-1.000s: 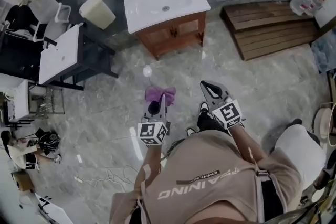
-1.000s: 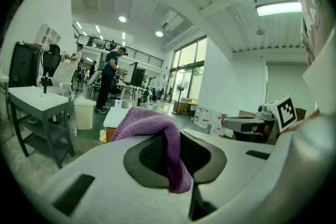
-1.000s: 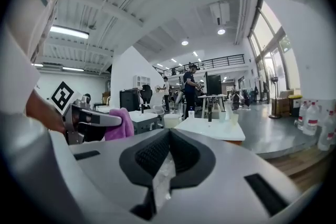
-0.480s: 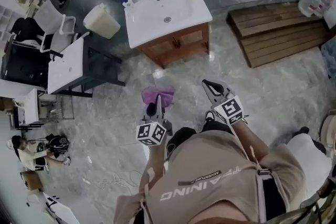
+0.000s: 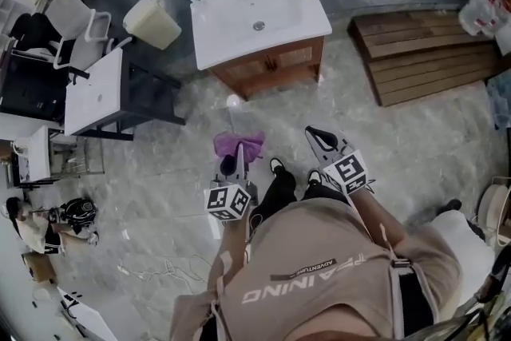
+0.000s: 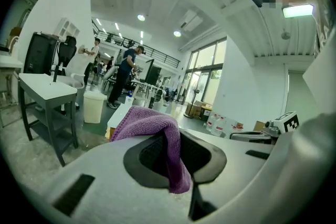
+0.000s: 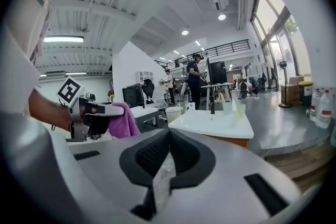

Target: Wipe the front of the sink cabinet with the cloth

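Marble floor point(image 5: 399, 140); one sink cabinet point(image 5: 271, 64); left gripper point(image 5: 241, 158) clamps one cloth point(image 5: 231, 143).

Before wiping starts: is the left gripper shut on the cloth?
Shut: the left gripper clamps the cloth, its jaws together on a purple fold that bunches above them.

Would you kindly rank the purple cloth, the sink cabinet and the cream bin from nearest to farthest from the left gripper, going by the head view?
1. purple cloth: clamped in the left gripper itself.
2. sink cabinet: ahead on the floor, slightly to the right.
3. cream bin: farthest, ahead and to the left, beyond the cabinet's left end.
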`<state>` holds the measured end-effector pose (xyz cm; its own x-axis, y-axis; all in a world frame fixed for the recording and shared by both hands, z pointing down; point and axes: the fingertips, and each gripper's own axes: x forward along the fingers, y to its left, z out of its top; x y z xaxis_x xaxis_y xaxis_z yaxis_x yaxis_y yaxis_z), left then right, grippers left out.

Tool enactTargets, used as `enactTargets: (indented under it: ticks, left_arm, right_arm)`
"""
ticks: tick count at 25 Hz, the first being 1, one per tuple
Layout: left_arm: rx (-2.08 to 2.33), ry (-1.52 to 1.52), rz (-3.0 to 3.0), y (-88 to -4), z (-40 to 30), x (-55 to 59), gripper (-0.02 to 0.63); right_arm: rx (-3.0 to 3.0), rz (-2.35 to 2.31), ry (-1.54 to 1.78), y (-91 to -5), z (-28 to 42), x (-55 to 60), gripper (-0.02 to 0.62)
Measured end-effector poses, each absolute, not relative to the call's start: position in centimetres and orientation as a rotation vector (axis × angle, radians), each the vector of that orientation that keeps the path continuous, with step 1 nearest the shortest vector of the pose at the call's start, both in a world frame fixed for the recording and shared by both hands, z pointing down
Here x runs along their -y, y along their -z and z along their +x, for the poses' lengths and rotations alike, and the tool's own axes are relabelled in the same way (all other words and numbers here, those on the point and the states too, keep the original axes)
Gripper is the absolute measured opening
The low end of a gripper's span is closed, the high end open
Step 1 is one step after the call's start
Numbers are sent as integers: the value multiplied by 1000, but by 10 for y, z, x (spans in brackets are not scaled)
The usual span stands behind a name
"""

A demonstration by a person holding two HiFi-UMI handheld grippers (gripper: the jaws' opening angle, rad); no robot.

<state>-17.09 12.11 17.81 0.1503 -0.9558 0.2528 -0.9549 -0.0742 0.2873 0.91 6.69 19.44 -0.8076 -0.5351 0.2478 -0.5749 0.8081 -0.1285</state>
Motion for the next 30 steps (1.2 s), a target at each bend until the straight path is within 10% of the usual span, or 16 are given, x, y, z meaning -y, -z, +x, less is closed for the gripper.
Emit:
enactTargets:
  ticks: [30]
  left_arm:
    - [1618,-15,2234,-183,-246,38,37]
  right_arm:
    - [2742,1027,-261,-166,-92,86,11]
